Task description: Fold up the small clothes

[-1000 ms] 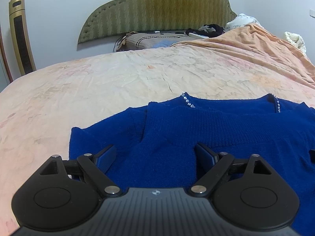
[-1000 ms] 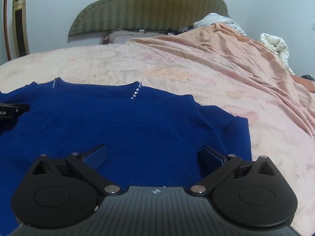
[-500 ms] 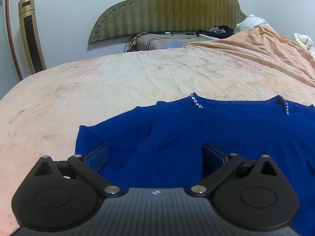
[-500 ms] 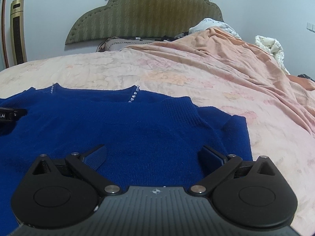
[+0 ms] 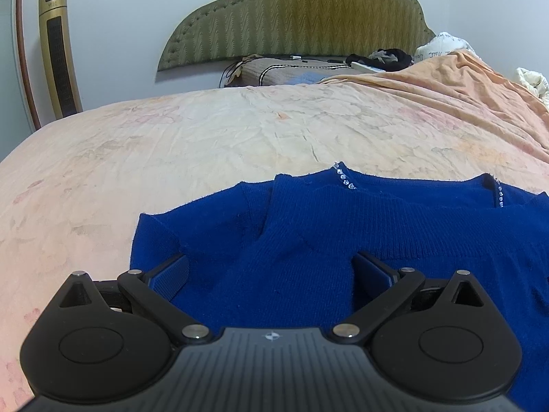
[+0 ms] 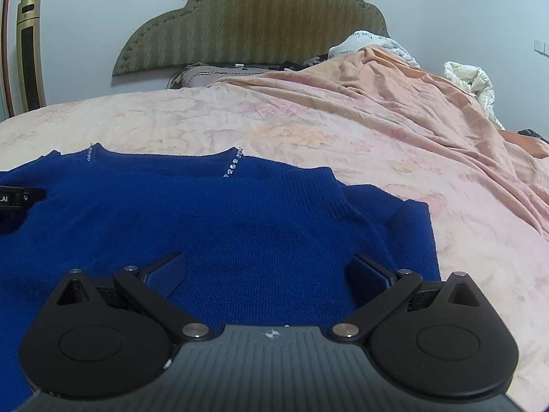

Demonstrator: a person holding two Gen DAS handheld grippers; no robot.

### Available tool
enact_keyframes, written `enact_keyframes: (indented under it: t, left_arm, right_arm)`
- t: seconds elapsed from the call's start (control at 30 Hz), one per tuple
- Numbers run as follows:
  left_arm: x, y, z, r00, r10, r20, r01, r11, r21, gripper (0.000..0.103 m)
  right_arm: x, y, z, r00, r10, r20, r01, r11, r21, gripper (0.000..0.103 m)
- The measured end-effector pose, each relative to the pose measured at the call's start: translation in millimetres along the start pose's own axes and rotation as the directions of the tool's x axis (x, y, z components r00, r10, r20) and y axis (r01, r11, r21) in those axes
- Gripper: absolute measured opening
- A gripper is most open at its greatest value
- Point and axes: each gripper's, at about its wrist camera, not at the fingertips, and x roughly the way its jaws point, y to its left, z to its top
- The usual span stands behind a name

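- Left wrist view: the left gripper hangs low over a blue knitted sweater that lies spread on the bed.
- Its fingers stand wide apart; blue knit lies below and between them, but the pads do not press on it.
- The sweater's near sleeve is folded in over the body, and its ribbed cuff runs across just beyond the fingertips.
- A short row of rhinestones marks each end of the neckline, which faces the headboard.
- The bed's pale peach floral sheet is creased; an orange blanket rises at the right side.
- A gold tower appliance stands against the wall at left, and dark clothes lie near the pillow.

- Right wrist view: the right gripper is over the other side of the same sweater, fingers likewise spread wide with nothing clamped.
- The right sleeve is folded inward, its ribbed cuff lying on the body; the shoulder edge ends just beside bare sheet.
- A black part of the other gripper shows at the left edge over the sweater.
- A white crumpled quilt lies beyond the blanket at right.
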Motion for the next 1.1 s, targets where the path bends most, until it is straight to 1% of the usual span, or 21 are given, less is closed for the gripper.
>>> enact_keyframes:
  t: [1.1]
  left_arm:
    - [0.8,0.9,0.2,1.0,-0.01,-0.003,0.01,1.0,-0.011,0.103]
  right_arm:
    - [0.0,-0.4,0.4,1.0,0.007,-0.002,-0.007,1.0,0.005,0.103]
